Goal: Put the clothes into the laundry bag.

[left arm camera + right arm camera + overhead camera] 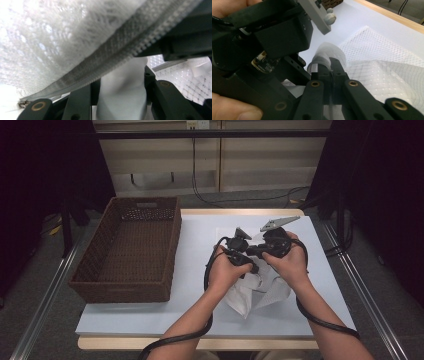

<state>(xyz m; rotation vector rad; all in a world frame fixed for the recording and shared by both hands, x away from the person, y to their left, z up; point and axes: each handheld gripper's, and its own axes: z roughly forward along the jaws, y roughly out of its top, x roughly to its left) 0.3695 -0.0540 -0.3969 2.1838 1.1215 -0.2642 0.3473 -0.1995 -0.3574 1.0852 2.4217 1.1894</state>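
Note:
A white mesh bag (260, 292) lies crumpled on the white table (200, 315), partly under both hands. Its grey zipper (100, 62) runs slantwise across the left gripper view, under lacy white fabric (50, 37). My left gripper (244, 261) is shut on a thick fold of the bag's white cloth (122, 95), which sits pinched between its jaws. My right gripper (331, 67) is shut on a thin edge of the bag (382, 72), close to the left gripper's body (274, 37). The two grippers nearly touch above the bag, the right gripper (262, 249) just to the right.
A brown wicker basket (172, 245) stands on the table's left part and has nothing in it. Black cables (320, 320) trail from both grippers along the person's forearms. The table's wooden edge (392, 18) lies beyond the bag.

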